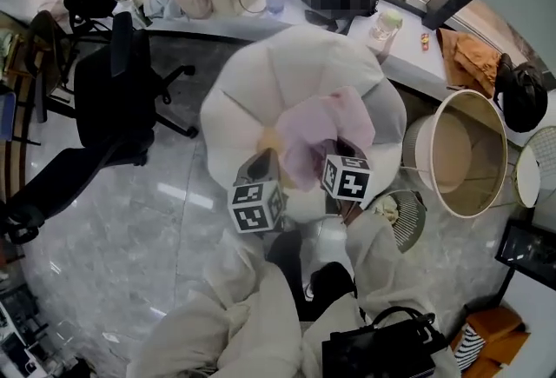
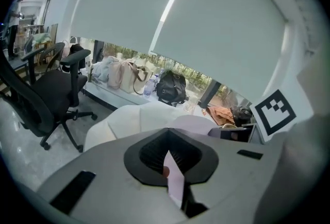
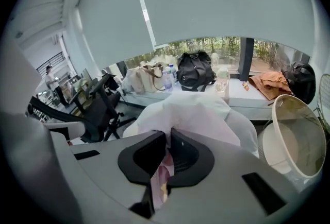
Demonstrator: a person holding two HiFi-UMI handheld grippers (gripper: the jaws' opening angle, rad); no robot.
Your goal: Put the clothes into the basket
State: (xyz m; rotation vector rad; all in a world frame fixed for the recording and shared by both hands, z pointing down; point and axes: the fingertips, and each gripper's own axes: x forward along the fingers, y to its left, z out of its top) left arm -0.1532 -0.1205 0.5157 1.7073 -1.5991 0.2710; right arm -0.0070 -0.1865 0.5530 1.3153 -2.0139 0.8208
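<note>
Pink and thin, the garment hangs bunched between the two grippers in the head view, above a white beanbag. The left gripper pinches its left side and the right gripper its right side. The cream basket stands well apart at the right, its mouth tipped toward the camera, and a black office chair sits at the far left. In the left gripper view, the jaws are clamped on a narrow fold of the garment, with the beanbag beyond. In the right gripper view, the jaws are pressed together on the cloth, which spreads ahead of them, and the basket lies off to the right.
</note>
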